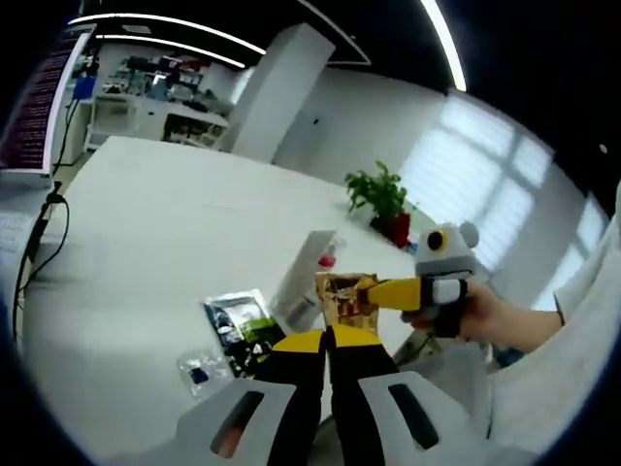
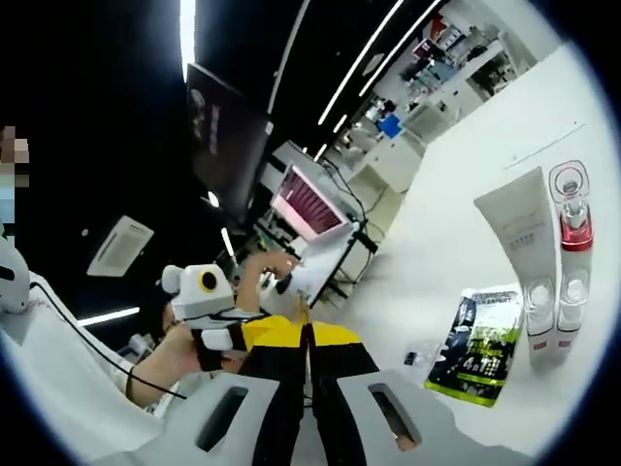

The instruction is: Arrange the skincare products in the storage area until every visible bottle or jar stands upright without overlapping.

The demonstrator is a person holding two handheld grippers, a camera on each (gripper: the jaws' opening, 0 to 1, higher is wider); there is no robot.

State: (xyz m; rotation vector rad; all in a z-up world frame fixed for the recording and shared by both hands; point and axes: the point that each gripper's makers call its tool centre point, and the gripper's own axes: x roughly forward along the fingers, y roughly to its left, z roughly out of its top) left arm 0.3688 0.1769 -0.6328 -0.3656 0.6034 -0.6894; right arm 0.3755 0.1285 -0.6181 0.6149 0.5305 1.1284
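Overhead, both claws clenched: left claw (image 1: 327, 340), right claw (image 2: 306, 335), white table (image 1: 146, 223) beneath.

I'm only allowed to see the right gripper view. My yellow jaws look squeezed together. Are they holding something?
Observer: Yes. In the left gripper view, the right gripper pinches a brown packet by its edge.
Child: Cool! Is anything behind the white tube?
Observer: A green plant in a red pot stands further back on the table.
Child: Who's holding my gripper?
Observer: A person's hand is wrapped round its handle, with a pale sleeve behind it.
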